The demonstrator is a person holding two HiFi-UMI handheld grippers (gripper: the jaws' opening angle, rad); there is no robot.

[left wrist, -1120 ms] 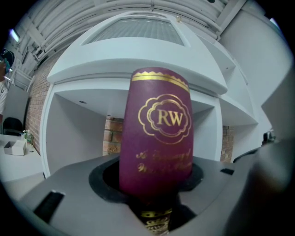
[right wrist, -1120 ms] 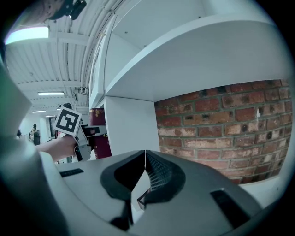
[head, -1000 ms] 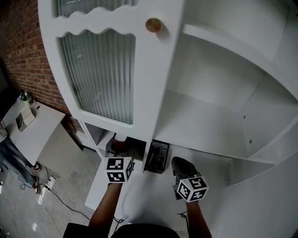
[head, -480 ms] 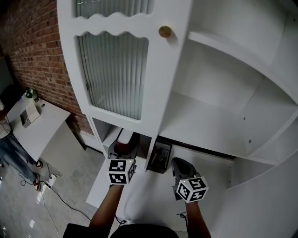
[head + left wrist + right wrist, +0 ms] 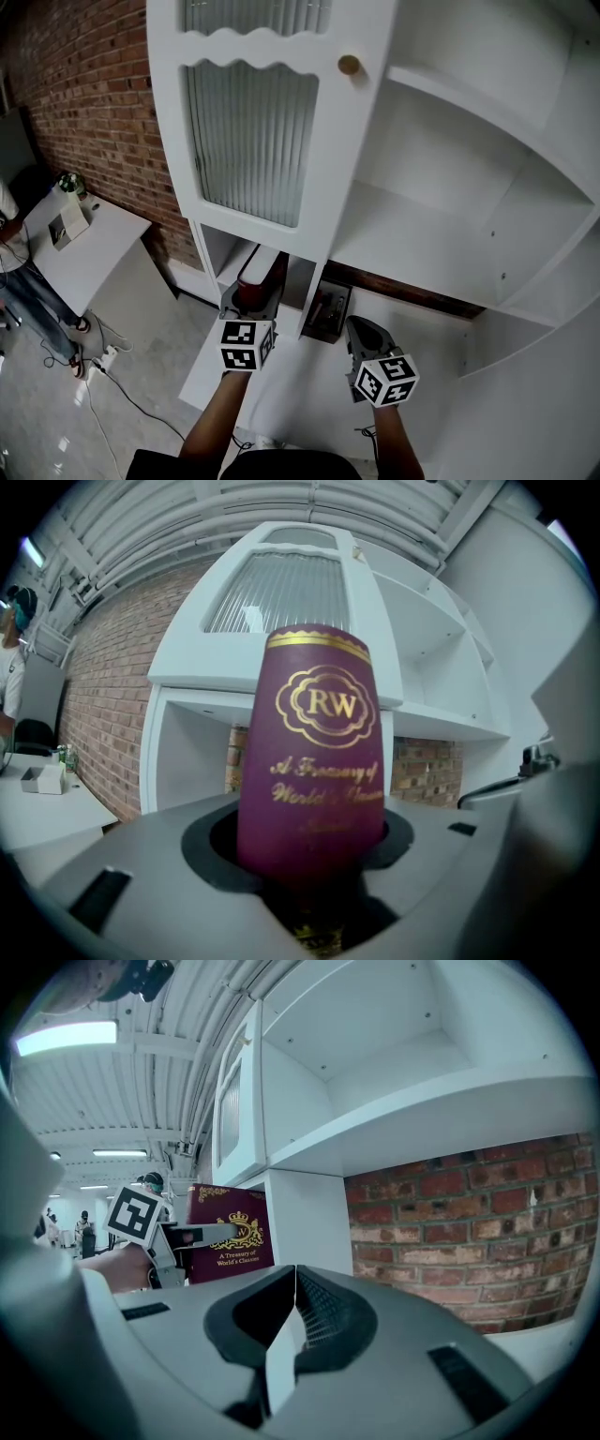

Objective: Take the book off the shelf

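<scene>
in the left gripper point(image 5: 309, 860) — maroon book point(image 5: 314, 752), clamped upright, cabinet point(image 5: 178, 677) behind

A brick wall point(image 5: 84, 94) stands behind a white table point(image 5: 112, 255).

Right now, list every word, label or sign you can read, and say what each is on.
"RW": gold crest on the spine of the book, left gripper view.
"A Treasury of World's Classics": the book's front, right gripper view; it is also on the spine, partly blurred.
Smaller line lower on the spine: too blurred to read.
Crest on the front: too small to read.
Marker cubes: black-and-white square patterns only, no words.
</scene>
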